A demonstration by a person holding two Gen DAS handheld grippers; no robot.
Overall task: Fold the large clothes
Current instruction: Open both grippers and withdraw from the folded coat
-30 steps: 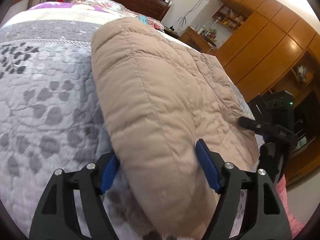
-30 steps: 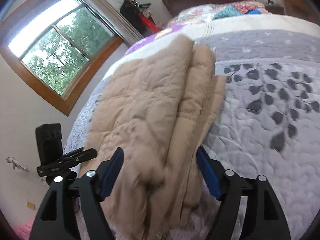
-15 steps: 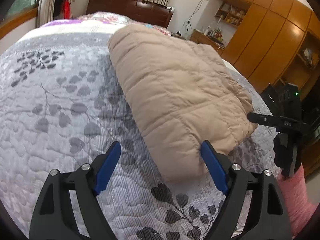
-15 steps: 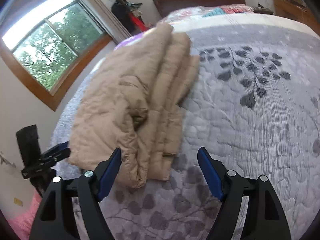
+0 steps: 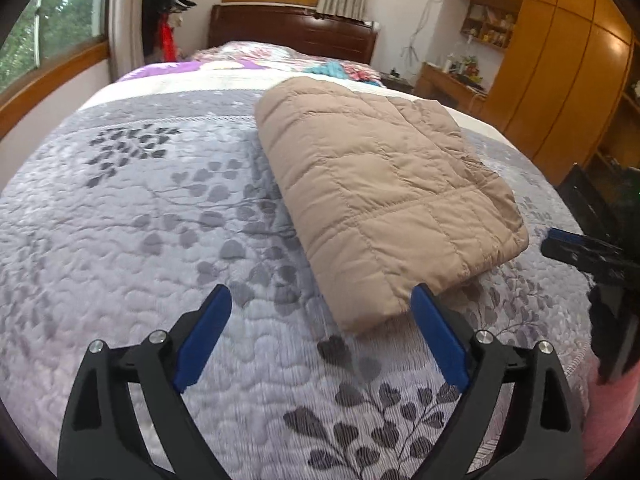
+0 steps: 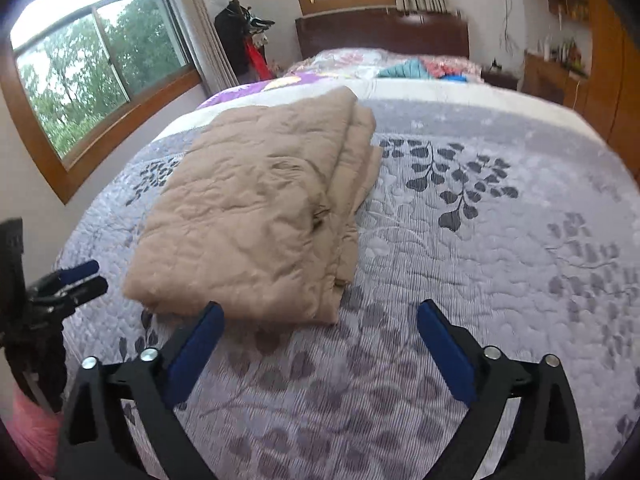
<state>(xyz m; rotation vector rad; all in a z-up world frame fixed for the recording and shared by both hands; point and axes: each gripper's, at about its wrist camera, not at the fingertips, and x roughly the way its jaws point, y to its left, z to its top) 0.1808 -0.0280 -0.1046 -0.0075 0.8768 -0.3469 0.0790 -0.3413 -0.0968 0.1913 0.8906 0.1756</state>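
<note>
My left gripper (image 5: 320,320) has its jaws wide apart and they are opening at this moment; nothing is between the blue pads (image 5: 202,334). Under them I see only the grey quilted bedspread (image 5: 132,220) with its dark leaf pattern. The near corner of the folded beige quilted garment (image 5: 384,200) lies just beside my right pad in this view, but the pad does not press on it.

My right gripper (image 6: 318,334) is also wide and its jaws are opening too, with nothing held. The garment (image 6: 248,216) lies on the bedspread (image 6: 500,260) in front of it, toward the left, folded in several layers that show along its right edge.

From the left wrist view, my right gripper (image 5: 576,246) appears at the right border. From the right wrist view, my left gripper (image 6: 76,280) appears at the left border.

Behind the garment stands a dark wooden headboard (image 6: 380,32), and a window (image 6: 92,72) is on the left wall.
</note>
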